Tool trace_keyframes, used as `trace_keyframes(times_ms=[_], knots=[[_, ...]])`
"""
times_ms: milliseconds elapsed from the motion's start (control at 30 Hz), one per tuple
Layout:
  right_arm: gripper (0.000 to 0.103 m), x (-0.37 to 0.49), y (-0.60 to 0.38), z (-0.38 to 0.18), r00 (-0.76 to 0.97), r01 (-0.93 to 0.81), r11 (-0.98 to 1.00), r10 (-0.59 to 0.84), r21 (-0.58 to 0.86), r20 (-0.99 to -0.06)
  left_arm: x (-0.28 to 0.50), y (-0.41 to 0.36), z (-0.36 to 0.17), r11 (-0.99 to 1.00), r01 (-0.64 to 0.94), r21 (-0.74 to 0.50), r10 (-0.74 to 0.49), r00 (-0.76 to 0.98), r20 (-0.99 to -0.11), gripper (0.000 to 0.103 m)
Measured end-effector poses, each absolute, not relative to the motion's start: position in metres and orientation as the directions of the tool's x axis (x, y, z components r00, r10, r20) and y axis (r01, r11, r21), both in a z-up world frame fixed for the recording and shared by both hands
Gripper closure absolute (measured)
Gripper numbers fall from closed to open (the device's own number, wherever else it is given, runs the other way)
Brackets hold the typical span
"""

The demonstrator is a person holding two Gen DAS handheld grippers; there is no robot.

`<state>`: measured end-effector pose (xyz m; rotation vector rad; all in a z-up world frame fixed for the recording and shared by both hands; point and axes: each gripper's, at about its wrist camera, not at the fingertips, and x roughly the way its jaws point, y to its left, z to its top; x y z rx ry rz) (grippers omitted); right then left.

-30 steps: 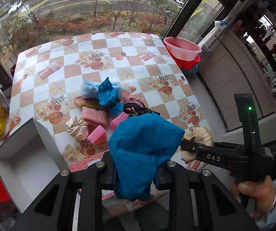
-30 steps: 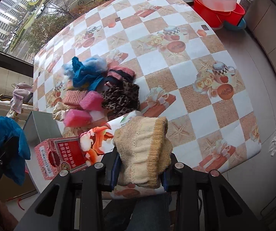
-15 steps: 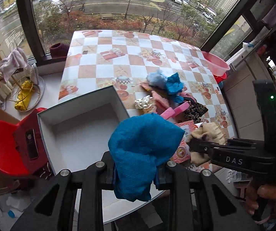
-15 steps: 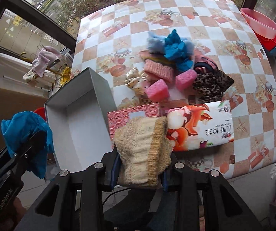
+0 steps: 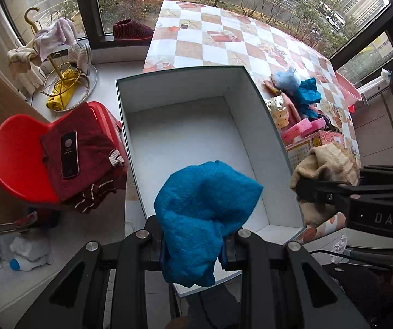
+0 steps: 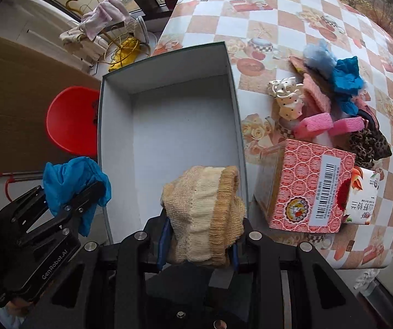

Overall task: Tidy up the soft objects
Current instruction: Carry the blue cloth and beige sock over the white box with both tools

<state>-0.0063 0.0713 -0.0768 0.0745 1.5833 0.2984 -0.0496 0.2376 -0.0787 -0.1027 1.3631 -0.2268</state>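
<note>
Item 1: blue cloth, light, limp, clamped in left gripper over the white box. Item 2: beige knit sock, soft, bunched, pinched mid-fold by right gripper above the box's near edge.

Both grippers point steeply down. The left gripper has its jaws closed on a blue cloth. The right gripper has its jaws closed on a beige knit piece, which bulges above its fingertips.
</note>
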Motion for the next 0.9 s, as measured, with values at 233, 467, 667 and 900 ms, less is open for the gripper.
trace_keyframes(times_ms=[233,467,667,900], knots=[[0.068,-0.010,0.082,-0.092,-0.100,-0.158,0.961,0.212,0.226,-0.972,-0.055,0.232,-0.093,0.967,0.128,-0.219,-0.236,0.135,-0.962,0.074],[0.068,-0.014,0.084,-0.101,-0.133,-0.160,0.962,0.202,0.222,-0.970,-0.058,0.223,-0.108,0.961,0.158,-0.225,-0.240,0.082,-0.967,0.074],[0.068,-0.017,0.083,-0.110,-0.158,-0.153,0.964,0.195,0.219,-0.968,-0.061,0.218,-0.118,0.960,0.161,-0.228,-0.238,0.049,-0.970,0.073],[0.068,-0.017,0.088,-0.124,-0.187,-0.178,0.963,0.169,0.202,-0.968,-0.059,0.212,-0.126,0.957,0.194,-0.215,-0.218,-0.005,-0.976,0.073]])
